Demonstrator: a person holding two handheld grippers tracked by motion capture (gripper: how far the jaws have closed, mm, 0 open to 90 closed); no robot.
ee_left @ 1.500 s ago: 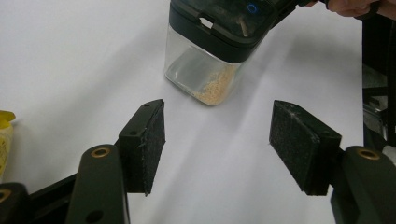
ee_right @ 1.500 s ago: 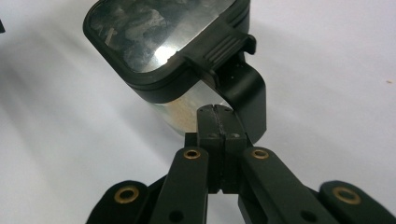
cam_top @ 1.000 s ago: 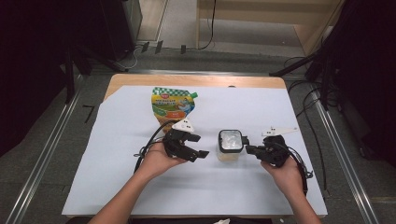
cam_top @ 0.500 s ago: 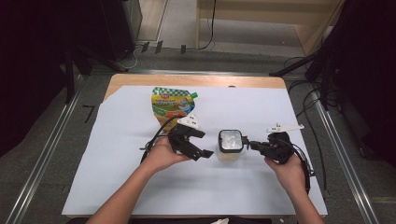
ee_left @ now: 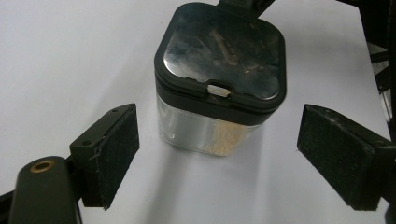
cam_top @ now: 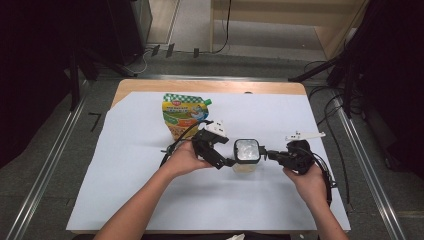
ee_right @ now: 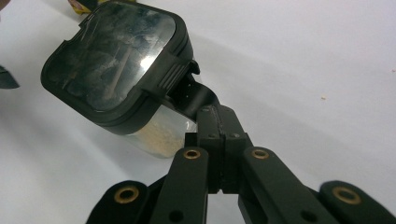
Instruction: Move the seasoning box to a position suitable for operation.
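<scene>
A clear square jar (cam_top: 247,152) with a black lid and beige powder inside stands on the white sheet (cam_top: 125,190). My left gripper (cam_top: 229,152) reaches it from the left. In the left gripper view its jaws have just been opening, and the pads (ee_left: 116,149) stand apart on either side of the jar (ee_left: 219,79) without touching it. My right gripper (cam_top: 267,154) comes from the right. It is shut (ee_right: 210,116) on the black tab at the back of the jar's lid (ee_right: 116,65).
A green and yellow spouted pouch (cam_top: 184,114) lies flat behind the left hand. The white sheet covers most of the wooden table (cam_top: 210,86). Cables trail from both grippers, and metal rails run along the floor at either side.
The left hand has moved right, up to the jar, and its jaws have spread wider around it. The right hand and the jar have stayed put.
</scene>
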